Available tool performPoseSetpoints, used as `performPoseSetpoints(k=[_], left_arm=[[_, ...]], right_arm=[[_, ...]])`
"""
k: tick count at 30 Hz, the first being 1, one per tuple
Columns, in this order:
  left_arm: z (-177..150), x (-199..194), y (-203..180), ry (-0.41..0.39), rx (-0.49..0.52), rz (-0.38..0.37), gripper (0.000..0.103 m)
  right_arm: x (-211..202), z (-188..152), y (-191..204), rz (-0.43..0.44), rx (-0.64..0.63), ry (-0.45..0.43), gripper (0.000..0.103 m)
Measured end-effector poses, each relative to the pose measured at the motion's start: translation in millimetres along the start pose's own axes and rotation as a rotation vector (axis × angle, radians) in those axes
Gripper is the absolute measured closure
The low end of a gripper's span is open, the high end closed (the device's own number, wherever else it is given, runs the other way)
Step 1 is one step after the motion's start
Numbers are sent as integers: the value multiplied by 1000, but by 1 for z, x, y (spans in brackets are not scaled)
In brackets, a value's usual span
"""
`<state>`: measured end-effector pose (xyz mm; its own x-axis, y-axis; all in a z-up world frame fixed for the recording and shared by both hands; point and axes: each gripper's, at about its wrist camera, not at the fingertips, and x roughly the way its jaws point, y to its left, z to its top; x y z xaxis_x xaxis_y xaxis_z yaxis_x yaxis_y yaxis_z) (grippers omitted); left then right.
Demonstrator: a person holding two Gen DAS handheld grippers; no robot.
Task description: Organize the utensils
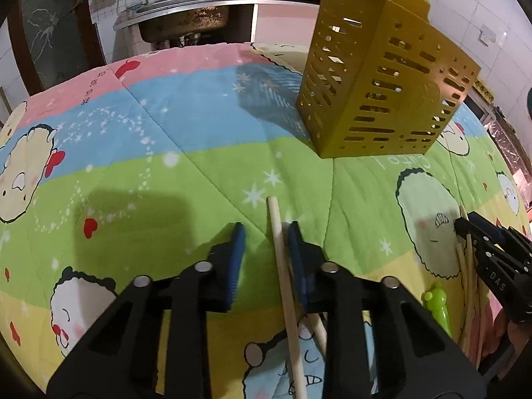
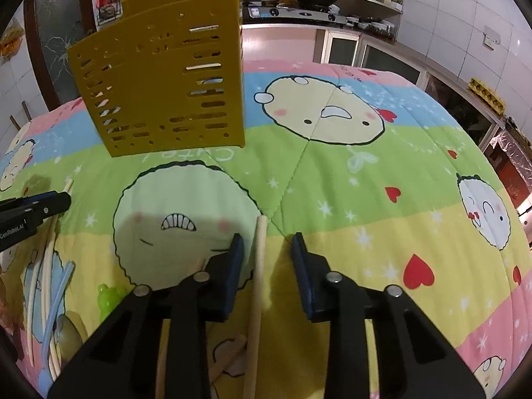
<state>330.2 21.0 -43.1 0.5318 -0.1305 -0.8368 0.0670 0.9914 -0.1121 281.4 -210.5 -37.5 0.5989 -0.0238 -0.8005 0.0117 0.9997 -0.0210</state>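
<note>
In the left wrist view my left gripper point(image 1: 266, 229) stands open over a pale wooden stick point(image 1: 282, 266). The stick lies on the quilt between the blue pads, close against the right pad point(image 1: 297, 249) and apart from the left one. My right gripper point(image 2: 267, 242) is also open, with another wooden stick point(image 2: 256, 299) lying in the gap and neither pad pressing it. A yellow slotted utensil holder point(image 1: 382, 83) point(image 2: 159, 83) stands upright farther back on the quilt. Each gripper shows at the edge of the other's view: right gripper point(image 1: 468, 222), left gripper point(image 2: 63, 199).
A cartoon quilt point(image 2: 365, 199) covers the table. Several loose chopsticks point(image 2: 48, 266), a green plastic piece point(image 2: 106, 299) and a spoon point(image 2: 68, 332) lie between the two grippers. A sink point(image 1: 186, 23) and a stove counter point(image 2: 292, 16) stand behind the table.
</note>
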Motion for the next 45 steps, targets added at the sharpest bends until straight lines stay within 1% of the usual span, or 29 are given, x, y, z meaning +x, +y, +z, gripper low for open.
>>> performPoseSetpoints(k=[3, 5, 6, 8, 11, 13, 16, 18, 19, 25, 29, 32, 36, 41, 45], left_arm=[[3, 3, -3, 8, 7, 9, 86], [5, 5, -6, 10, 18, 18, 89], [6, 5, -6, 9, 19, 20, 92], [9, 6, -4, 5, 11, 16, 97], [10, 3, 0, -5, -21, 3, 97], [10, -4, 2, -27, -34, 2, 99], [9, -24, 5, -89, -59, -8, 99], [10, -40, 7, -140, -75, -25, 98], [9, -52, 7, -178, -78, -32, 98], [1, -104, 5, -349, -75, -67, 98], [-7, -125, 0, -435, -59, -57, 98], [-16, -136, -2, -476, -51, -53, 98], [-33, -151, -8, -532, -28, -45, 98], [-46, -164, -14, -589, -2, -22, 98], [-53, -177, -15, -618, 8, -21, 98]], right_arm=[[3, 4, 3, 2, -4, 3, 89], [5, 7, 2, 9, 1, 5, 94], [6, 9, 1, 14, 7, 7, 96], [5, 12, -3, 31, 33, 7, 96], [-3, 15, -8, 41, 52, -22, 97], [-13, 16, -11, 50, 65, -53, 97], [-33, 19, -19, 73, 102, -122, 97], [-48, 21, -24, 82, 127, -179, 97], [-54, 22, -26, 91, 134, -201, 97], [-94, 23, -36, 96, 181, -369, 97], [-112, 18, -38, 100, 188, -460, 97], [-124, 10, -39, 104, 198, -516, 97], [-136, -2, -39, 104, 188, -555, 97], [-152, -20, -38, 94, 174, -603, 97], [-168, -30, -36, 93, 164, -652, 97]])
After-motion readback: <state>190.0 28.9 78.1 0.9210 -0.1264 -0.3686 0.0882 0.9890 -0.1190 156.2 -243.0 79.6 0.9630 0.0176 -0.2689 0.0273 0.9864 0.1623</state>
